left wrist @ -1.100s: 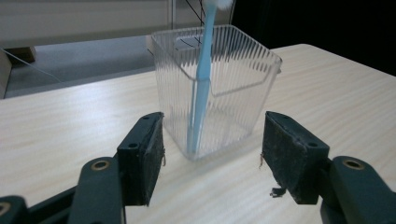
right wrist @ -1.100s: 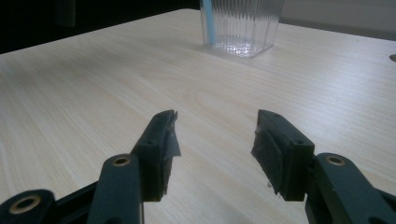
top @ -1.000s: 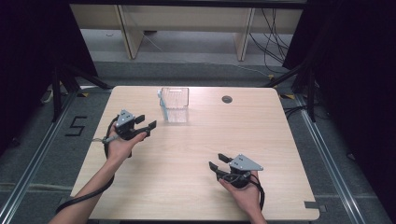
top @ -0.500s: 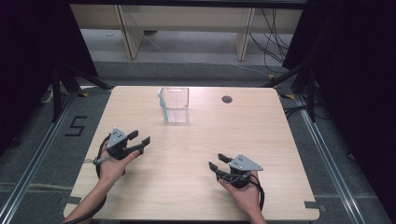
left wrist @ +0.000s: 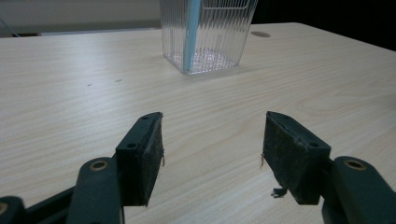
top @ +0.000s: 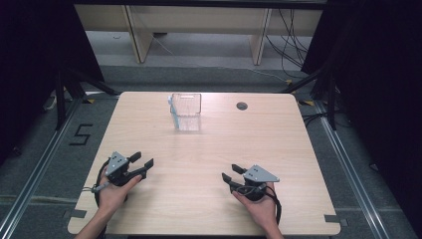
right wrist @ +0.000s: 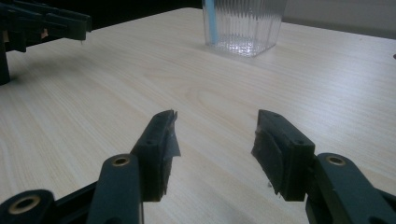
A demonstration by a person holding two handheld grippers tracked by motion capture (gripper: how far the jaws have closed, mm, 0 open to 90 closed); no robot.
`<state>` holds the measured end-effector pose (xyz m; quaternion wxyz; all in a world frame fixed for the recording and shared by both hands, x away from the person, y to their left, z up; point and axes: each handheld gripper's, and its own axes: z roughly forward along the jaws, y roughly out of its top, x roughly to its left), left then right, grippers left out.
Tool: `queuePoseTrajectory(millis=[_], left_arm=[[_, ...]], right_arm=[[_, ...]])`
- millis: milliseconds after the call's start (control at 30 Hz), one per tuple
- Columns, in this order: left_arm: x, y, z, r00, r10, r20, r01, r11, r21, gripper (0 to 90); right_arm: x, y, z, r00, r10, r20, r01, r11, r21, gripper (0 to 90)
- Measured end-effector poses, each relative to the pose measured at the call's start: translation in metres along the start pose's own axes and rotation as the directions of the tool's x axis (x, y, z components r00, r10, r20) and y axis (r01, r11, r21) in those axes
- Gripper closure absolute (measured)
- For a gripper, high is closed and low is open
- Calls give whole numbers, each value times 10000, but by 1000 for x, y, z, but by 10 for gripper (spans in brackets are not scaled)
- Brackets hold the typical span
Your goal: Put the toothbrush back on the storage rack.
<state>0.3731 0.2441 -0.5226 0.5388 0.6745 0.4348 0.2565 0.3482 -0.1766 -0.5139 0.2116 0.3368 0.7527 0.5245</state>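
A clear ribbed plastic container point(top: 186, 111) stands at the far middle of the wooden table point(top: 209, 149), with a light blue stick point(left wrist: 190, 32) leaning inside it. My left gripper point(top: 142, 160) rests low at the near left, held by a hand, jaws open and empty. In the left gripper view its jaws point(left wrist: 212, 156) point toward the container point(left wrist: 205, 32). My right gripper point(top: 231, 174) sits at the near right, open with nothing between its jaws point(right wrist: 215, 154). The container point(right wrist: 243, 25) and the blue stick point(right wrist: 210, 21) lie ahead of it.
A round cable hole point(top: 242, 105) is set in the table's far right part. The other gripper's black jaws point(right wrist: 44, 23) appear at the upper left of the right gripper view. Grey floor with rails surrounds the table.
My left gripper has drawn back from near the container toward the table's near left edge and sunk lower. The right gripper has stayed in place.
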Motion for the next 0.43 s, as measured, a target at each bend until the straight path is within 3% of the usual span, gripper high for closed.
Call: queuePoseTrajectory(millis=[67,200,333,433], left_arm=[[-1,-1,-2,10000,-14,-51,14,9999,-120,376],[-2,-1,-3,9999,114,-130,-117,9998,-187,374],[-4,-2,-3,9995,261,-195,-270,9984,-491,373],[-5,-3,-5,9990,318,-307,-332,9984,-454,373]], right_arm=[[1,0,0,9996,236,-161,-235,9997,100,486],[1,-1,2,9994,250,-224,-250,9997,4,485],[0,0,1,10000,-31,-79,31,10000,-37,485],[0,0,1,9994,258,-213,-256,9997,62,485]])
